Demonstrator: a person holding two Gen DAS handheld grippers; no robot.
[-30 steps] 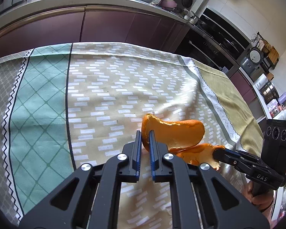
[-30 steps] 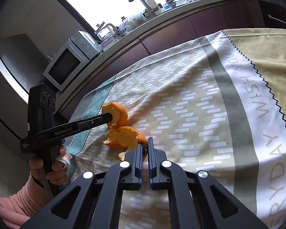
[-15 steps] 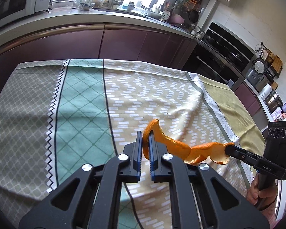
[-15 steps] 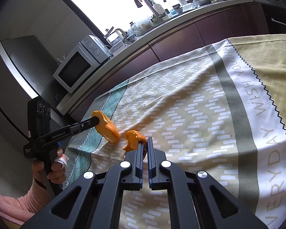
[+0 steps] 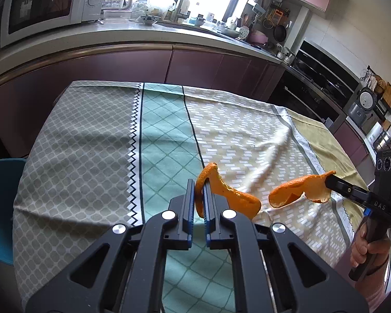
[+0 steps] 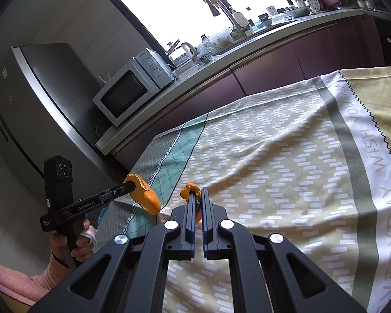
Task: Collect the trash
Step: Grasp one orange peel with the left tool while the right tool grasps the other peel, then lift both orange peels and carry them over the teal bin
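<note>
Above the bench (image 5: 78,140) with its patterned cloth (image 5: 237,130): two pieces of orange peel, both lifted clear of the fabric. Left claw (image 5: 198,182) clamped on the upper edge of one curled peel (image 5: 232,195), which trails off to the right of the blue-lined fingers (image 5: 189,208). Right claw (image 6: 197,191) pinched shut on the other peel (image 6: 189,190), seen from the left view as a curved strip (image 5: 297,190) hanging from the tip. Small gap between the two pieces, not touching. Microwave (image 6: 129,88) on the kitchen counter behind.
</note>
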